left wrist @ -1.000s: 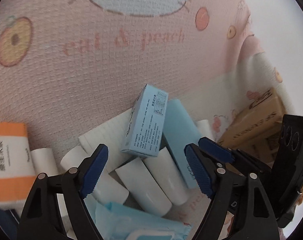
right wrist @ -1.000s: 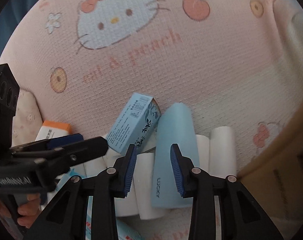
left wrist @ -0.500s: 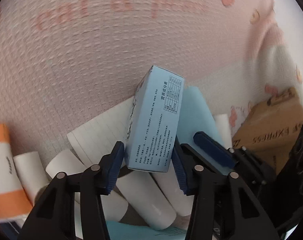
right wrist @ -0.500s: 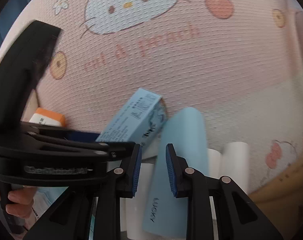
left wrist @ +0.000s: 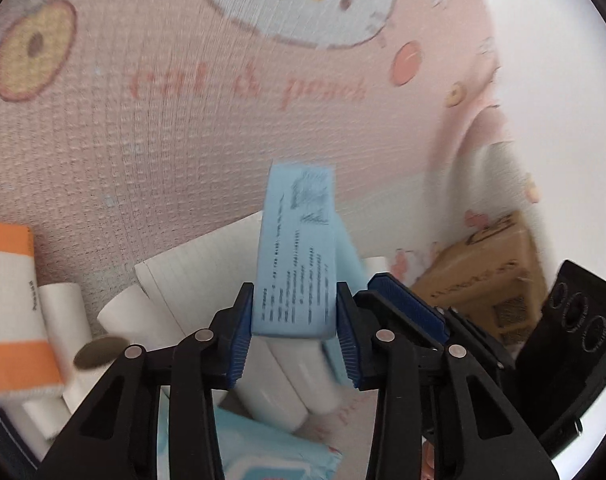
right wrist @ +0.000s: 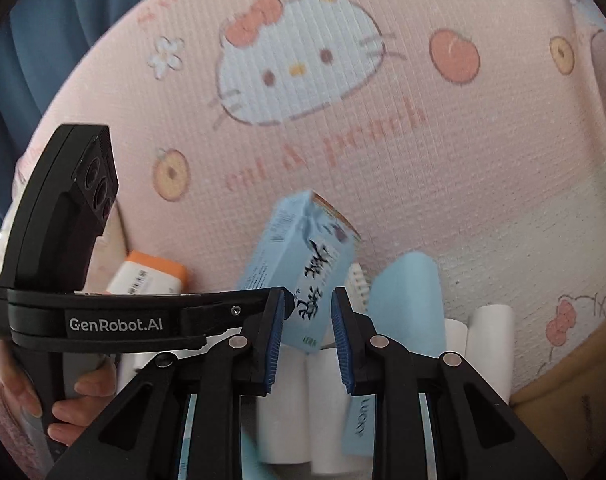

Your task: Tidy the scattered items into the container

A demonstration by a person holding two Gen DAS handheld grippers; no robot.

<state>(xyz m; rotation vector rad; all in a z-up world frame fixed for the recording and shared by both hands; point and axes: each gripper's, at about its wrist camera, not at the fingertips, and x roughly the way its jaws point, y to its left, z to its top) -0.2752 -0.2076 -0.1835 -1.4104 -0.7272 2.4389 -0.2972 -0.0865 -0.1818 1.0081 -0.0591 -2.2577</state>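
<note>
While the left gripper (left wrist: 293, 338) fingers are closing on the light-blue printed cardboard box (left wrist: 297, 252) above the bed's white-roll pile, the empty right gripper (right wrist: 305, 340) is sitting nearly closed; that low end-grip could let it twist out.

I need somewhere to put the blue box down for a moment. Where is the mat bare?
Bare: the pink mat beyond the pile, around the printed cat. Crowded: near edge, with white rolls, orange pack and cardboard box beside the blue box.

Left claw (left wrist: 293, 322) now closing on lifted blue box (left wrist: 297, 256).
</note>
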